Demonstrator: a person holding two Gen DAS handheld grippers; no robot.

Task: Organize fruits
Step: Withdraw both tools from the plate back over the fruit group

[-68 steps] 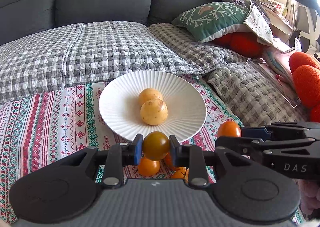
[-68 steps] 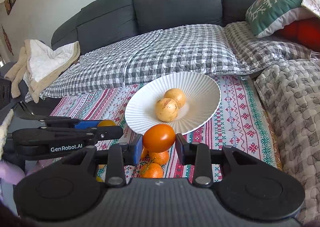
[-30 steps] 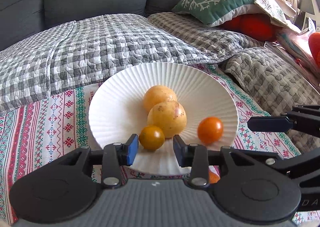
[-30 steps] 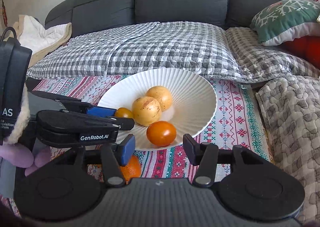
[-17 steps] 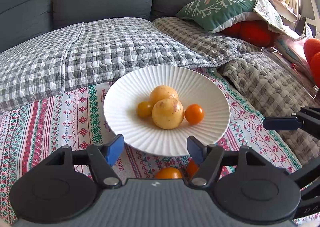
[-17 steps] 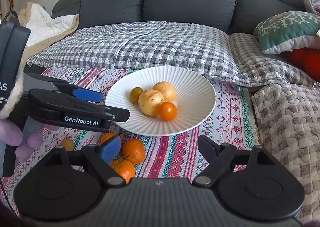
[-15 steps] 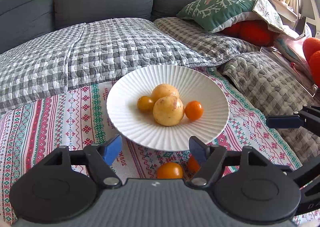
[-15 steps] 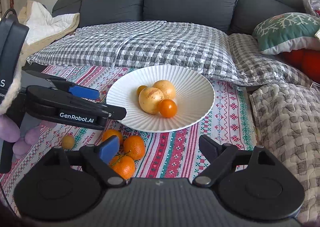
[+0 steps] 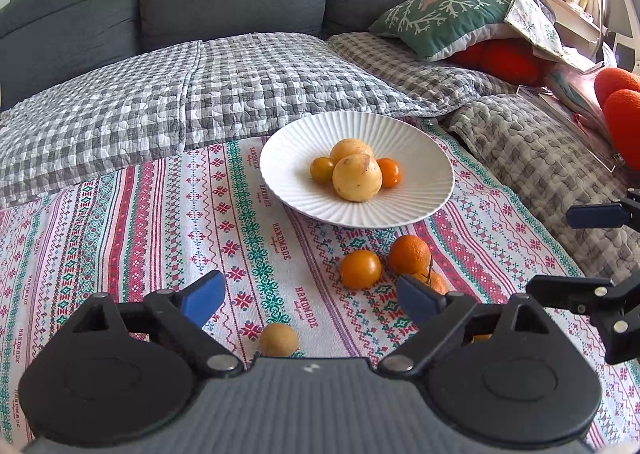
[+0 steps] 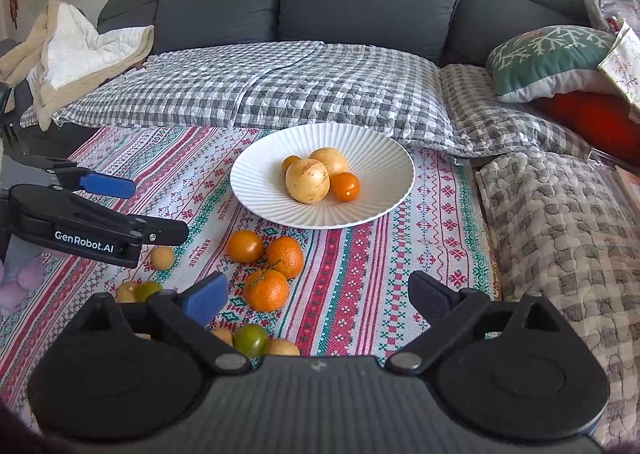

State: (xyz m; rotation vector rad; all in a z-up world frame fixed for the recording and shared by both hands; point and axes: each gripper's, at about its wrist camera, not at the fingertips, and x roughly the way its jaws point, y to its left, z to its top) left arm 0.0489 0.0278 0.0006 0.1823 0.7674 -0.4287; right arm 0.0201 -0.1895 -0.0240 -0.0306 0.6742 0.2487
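A white ribbed plate (image 9: 420, 173) (image 10: 380, 173) sits on the patterned cloth and holds two big yellow fruits (image 9: 357, 177), a small yellow-brown tomato (image 9: 322, 169) and an orange tomato (image 10: 345, 181). Loose on the cloth in front of it lie an orange tomato (image 9: 360, 269), mandarins (image 10: 266, 290), a green tomato (image 10: 250, 340) and small yellow fruits (image 9: 279, 340). My left gripper (image 9: 310, 296) hangs back over the loose fruit, its jaws opening with nothing between them. My right gripper (image 10: 319, 294) is beside it, jaws also opening and empty.
The cloth (image 9: 140, 234) lies on a grey sofa with a checked quilt (image 10: 300, 89) behind the plate. A green cushion (image 9: 448, 17) and red cushions (image 9: 504, 57) are at the right, a beige blanket (image 10: 80, 49) at the far left.
Both grippers let their tomatoes go onto the plate, opened wide and drew back toward me, so the loose fruit on the cloth has come into view.
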